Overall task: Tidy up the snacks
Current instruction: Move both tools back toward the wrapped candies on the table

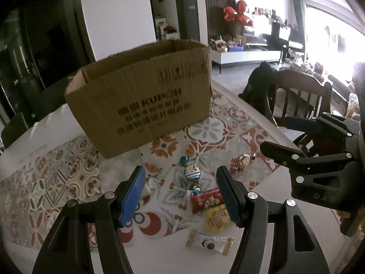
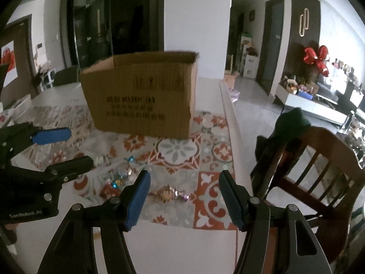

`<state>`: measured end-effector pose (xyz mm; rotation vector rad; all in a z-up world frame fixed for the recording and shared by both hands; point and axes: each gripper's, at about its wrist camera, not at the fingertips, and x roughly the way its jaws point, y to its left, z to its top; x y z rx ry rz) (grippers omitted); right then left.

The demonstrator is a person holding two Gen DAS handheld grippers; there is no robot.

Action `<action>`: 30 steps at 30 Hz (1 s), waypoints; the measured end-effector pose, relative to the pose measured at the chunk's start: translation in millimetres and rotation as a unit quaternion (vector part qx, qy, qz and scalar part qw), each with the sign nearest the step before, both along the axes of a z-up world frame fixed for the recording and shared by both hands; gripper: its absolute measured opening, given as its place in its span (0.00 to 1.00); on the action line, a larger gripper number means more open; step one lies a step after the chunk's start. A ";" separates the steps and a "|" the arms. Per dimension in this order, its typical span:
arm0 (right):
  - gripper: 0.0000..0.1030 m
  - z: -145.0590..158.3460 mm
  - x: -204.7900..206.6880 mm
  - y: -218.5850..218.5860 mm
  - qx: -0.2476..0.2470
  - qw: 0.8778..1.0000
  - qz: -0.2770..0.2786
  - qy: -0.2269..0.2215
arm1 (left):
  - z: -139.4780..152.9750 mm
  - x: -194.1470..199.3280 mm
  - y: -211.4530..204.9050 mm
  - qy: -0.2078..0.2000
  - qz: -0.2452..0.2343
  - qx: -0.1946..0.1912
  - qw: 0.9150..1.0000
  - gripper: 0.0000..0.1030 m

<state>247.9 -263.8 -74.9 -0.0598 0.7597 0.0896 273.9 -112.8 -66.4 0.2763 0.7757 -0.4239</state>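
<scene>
Both our claws, left gripper (image 1: 181,194) and right gripper (image 2: 184,196), gape wide and empty. Ahead lie small foil-wrapped candies (image 1: 192,173), then the open brown cardboard box (image 1: 141,91). Packed so close, one pinch might snag two wrappers.

cardboard box (image 1: 146,96): plain brown, dark printed lettering on the side facing the cameras
tabletop (image 1: 34,123): white
mat (image 1: 205,125): tile pattern of orange-red, grey and cream flowers
left tool (image 1: 181,195): black frame; one blue pad, one dark ribbed pad
right tool (image 2: 184,196): black frame; one blue pad, one dark ribbed pad
red packet (image 1: 206,199): red, pale print
yellow packet (image 1: 217,219): yellow, red lettering
white candy (image 1: 209,243): white wrapper, gold ends, brown ball pictured
twisted candy (image 1: 192,173): blue, white, gold foil
chair (image 2: 319,159): dark reddish-brown wood
</scene>
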 end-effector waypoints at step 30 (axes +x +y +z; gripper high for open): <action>0.56 -57.0 40.2 6.9 -0.005 0.993 0.073 0.096 | -55.7 50.9 -18.8 0.078 0.006 -0.014 0.997 0.58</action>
